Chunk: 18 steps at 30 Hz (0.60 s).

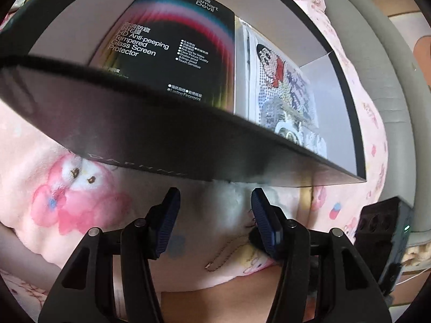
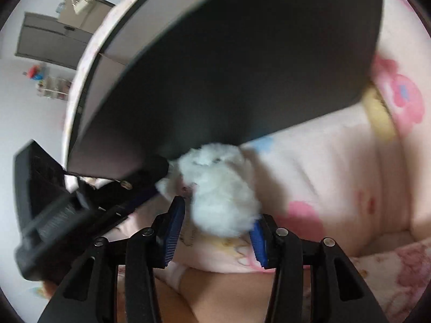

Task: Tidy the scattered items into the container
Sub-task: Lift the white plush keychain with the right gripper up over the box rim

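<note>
A black box (image 1: 347,86) with a grey inside serves as the container. In it lie a black screen-protector package (image 1: 172,43) and a beaded cartoon picture (image 1: 282,88). My left gripper (image 1: 215,199) stands open just outside the box's near wall, with nothing between its pads. A white fluffy toy (image 2: 218,185) lies on the blanket against the box's dark outer wall (image 2: 242,67). My right gripper (image 2: 218,215) straddles the toy's near end. The fur brushes both blue pads without looking squeezed. In the left wrist view only a patch of the toy (image 1: 237,192) shows under the box edge.
Everything rests on a pink cartoon-print blanket (image 1: 67,188). A thin chain (image 1: 223,255) lies near my left fingers. A grey padded armrest (image 1: 377,53) runs along the right. The other tool's black frame (image 2: 45,210) crowds the left of the right wrist view. A bare leg (image 2: 229,296) is below.
</note>
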Each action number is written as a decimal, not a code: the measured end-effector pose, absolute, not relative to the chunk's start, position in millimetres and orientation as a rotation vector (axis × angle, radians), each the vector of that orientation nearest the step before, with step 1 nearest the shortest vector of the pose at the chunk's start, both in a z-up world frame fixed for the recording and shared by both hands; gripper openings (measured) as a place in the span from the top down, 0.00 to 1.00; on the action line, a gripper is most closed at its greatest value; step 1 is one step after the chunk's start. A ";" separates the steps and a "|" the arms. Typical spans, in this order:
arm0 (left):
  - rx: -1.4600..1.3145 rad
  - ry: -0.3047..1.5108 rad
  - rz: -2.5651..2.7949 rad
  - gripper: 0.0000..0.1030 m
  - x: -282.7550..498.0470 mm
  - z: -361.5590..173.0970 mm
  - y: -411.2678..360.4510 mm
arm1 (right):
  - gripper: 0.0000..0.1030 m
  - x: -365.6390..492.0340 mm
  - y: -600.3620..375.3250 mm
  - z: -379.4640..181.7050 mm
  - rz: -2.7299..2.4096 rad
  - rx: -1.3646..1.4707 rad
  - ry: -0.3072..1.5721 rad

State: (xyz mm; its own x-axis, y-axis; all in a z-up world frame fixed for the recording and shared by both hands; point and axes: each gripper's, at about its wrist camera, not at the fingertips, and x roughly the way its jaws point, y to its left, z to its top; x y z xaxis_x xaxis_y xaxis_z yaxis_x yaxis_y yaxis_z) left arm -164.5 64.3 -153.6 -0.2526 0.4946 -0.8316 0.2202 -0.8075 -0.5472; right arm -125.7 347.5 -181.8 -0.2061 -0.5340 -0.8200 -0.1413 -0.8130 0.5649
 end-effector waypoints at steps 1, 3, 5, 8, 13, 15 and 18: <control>-1.789 -0.863 2.170 0.59 -164.3 -152.8 64.9 | 0.65 -125.1 349.0 -180.0 -2.115 1.764 -0.813; -1.781 -0.820 2.130 0.75 -164.2 -151.3 70.2 | 0.72 -121.1 350.1 -175.3 -2.154 1.736 -0.815; -1.776 -0.773 2.127 0.78 -162.2 -149.1 75.9 | 0.74 -114.7 347.2 -170.3 -2.209 1.723 -0.773; -1.751 -0.741 2.133 0.81 -159.0 -144.1 77.8 | 0.75 -101.4 345.8 -160.6 -2.295 1.689 -0.730; -1.793 -0.882 2.059 0.56 -160.9 -155.4 64.7 | 0.74 -97.8 354.6 -160.9 -2.321 1.719 -0.774; -1.765 -0.901 2.076 0.53 -161.9 -153.5 64.3 | 0.74 -96.8 355.9 -159.4 -2.320 1.692 -0.809; -1.745 -0.863 2.128 0.53 -164.7 -151.6 70.4 | 0.70 -90.8 355.0 -151.7 -2.389 1.670 -0.804</control>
